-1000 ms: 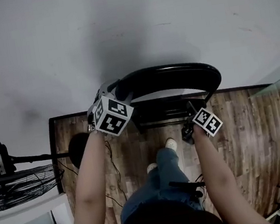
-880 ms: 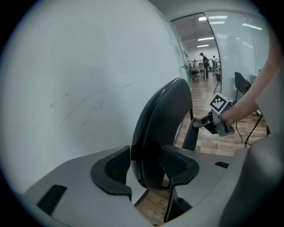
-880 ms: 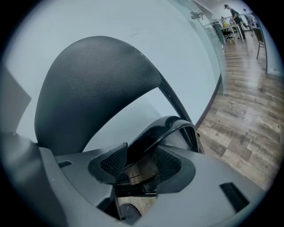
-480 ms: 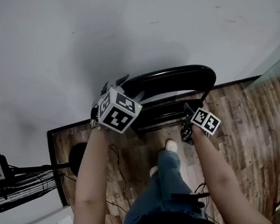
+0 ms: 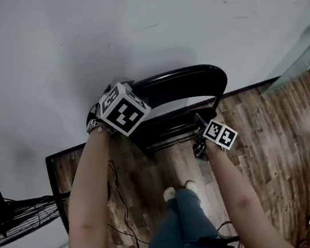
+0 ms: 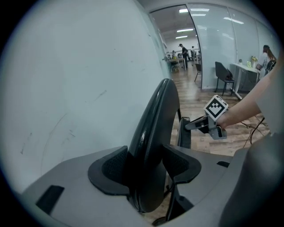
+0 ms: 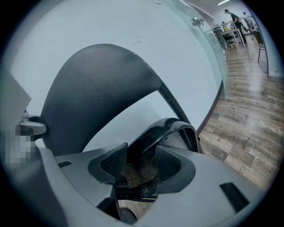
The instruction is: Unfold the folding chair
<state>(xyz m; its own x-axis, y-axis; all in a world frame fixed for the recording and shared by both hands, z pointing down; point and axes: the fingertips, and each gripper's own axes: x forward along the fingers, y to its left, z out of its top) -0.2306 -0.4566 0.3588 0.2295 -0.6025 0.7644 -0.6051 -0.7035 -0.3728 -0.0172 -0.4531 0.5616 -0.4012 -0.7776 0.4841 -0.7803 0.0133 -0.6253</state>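
Black folding chair (image 5: 177, 82) looks rigid, slick and fairly heavy; left gripper (image 6: 146, 167) jaws closing across backrest (image 6: 155, 128), right gripper (image 7: 140, 164) pinching seat rim (image 7: 166, 132), both sound holds.

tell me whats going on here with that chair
A person stands at a black folding chair by the white wall, a gripper in each hand. The left gripper has the backrest between its jaws, which are closing on it. The right gripper is clamped on the seat lower down. The chair looks mostly folded, the seat not yet swung down.
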